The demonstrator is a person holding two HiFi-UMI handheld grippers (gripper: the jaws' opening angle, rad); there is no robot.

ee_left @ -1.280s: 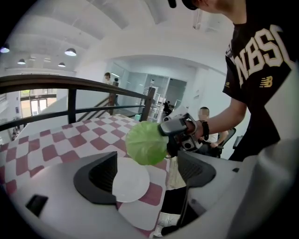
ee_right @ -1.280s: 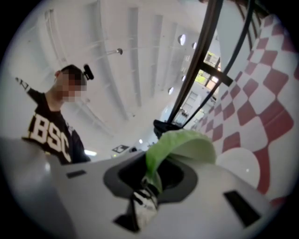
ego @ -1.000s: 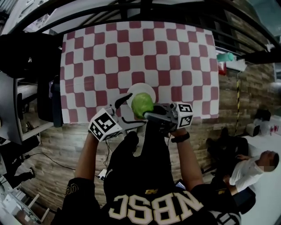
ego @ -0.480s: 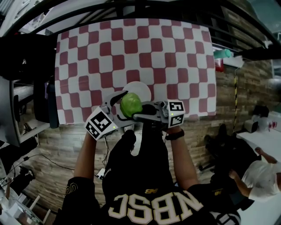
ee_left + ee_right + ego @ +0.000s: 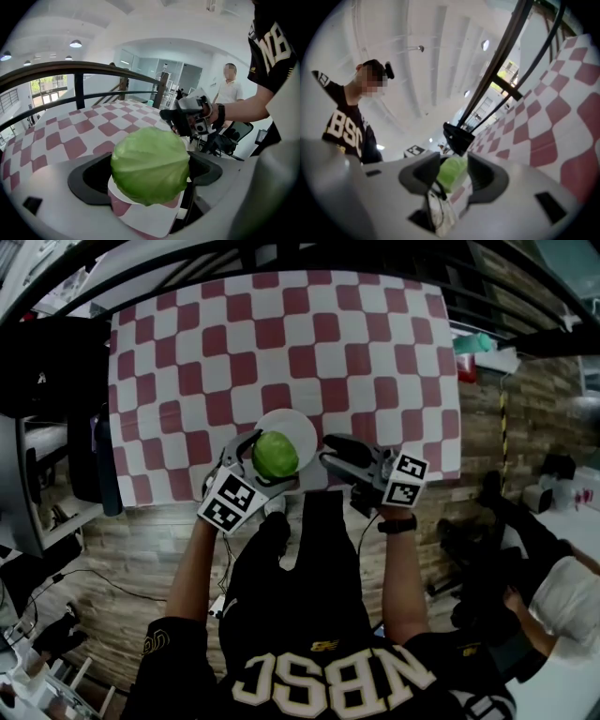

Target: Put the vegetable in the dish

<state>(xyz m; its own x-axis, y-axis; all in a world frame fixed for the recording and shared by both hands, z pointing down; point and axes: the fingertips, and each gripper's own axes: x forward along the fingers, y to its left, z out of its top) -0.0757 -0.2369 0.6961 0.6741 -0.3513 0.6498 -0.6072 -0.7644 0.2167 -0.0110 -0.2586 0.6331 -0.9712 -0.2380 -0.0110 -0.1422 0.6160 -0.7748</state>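
One round green cabbage (image 5: 150, 164) hangs clamped in my left gripper (image 5: 269, 463) over the round white dish (image 5: 298, 423) at the checked table's (image 5: 281, 334) near edge; my right gripper's (image 5: 328, 450) jaws, just opened wide, hold nothing.

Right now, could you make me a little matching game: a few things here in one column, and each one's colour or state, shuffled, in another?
Things:
1. cabbage
2. dish
3. tablecloth
4. left gripper

Colour or state:
A. red and white checks
B. closed on a vegetable
C. green
D. plain white and round

Pairs: 1-C, 2-D, 3-A, 4-B.
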